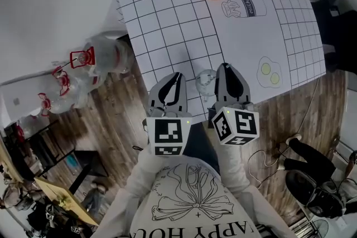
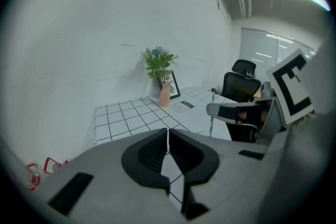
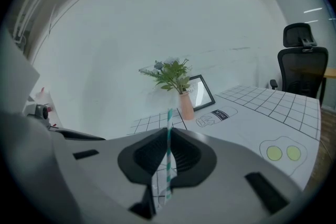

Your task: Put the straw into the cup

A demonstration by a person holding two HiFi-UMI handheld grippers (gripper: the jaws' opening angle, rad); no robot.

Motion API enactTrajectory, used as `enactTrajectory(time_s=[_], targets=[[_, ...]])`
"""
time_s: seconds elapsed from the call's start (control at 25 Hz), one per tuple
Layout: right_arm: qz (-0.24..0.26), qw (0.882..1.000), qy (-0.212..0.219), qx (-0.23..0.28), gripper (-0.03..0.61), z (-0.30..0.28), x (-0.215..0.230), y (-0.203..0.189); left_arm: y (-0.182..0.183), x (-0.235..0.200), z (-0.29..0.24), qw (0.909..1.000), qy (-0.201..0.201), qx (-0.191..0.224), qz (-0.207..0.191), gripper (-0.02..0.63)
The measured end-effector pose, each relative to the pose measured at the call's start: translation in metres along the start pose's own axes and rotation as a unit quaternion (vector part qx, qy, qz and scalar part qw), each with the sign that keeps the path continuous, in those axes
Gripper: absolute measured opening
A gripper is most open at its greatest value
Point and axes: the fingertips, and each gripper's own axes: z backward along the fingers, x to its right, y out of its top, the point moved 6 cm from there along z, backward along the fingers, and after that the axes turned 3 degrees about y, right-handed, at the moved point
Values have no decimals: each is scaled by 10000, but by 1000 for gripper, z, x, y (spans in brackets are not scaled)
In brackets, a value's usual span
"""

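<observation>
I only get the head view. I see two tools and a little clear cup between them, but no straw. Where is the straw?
Observer: The right tool is shut on a thin green-and-white striped straw, which it holds upright.
Operator: Is the other tool holding something too?
Observer: No, the left tool is shut with nothing between its jaws.
Operator: Does the straw poke out?
Observer: Yes. The left gripper view shows it sticking out both above and below the right tool.
</observation>
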Motion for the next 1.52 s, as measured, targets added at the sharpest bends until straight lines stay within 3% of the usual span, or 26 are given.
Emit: enactTrajectory(time_s=[0.56,1.52], targets=[[94,9996,-26,276,26,14,-8,25,26,-2,13,9993,70,371,-38,12],[658,9896,-274,1251,15,90,-81,100,108,-18,101,9851,6,1704,-218,12]])
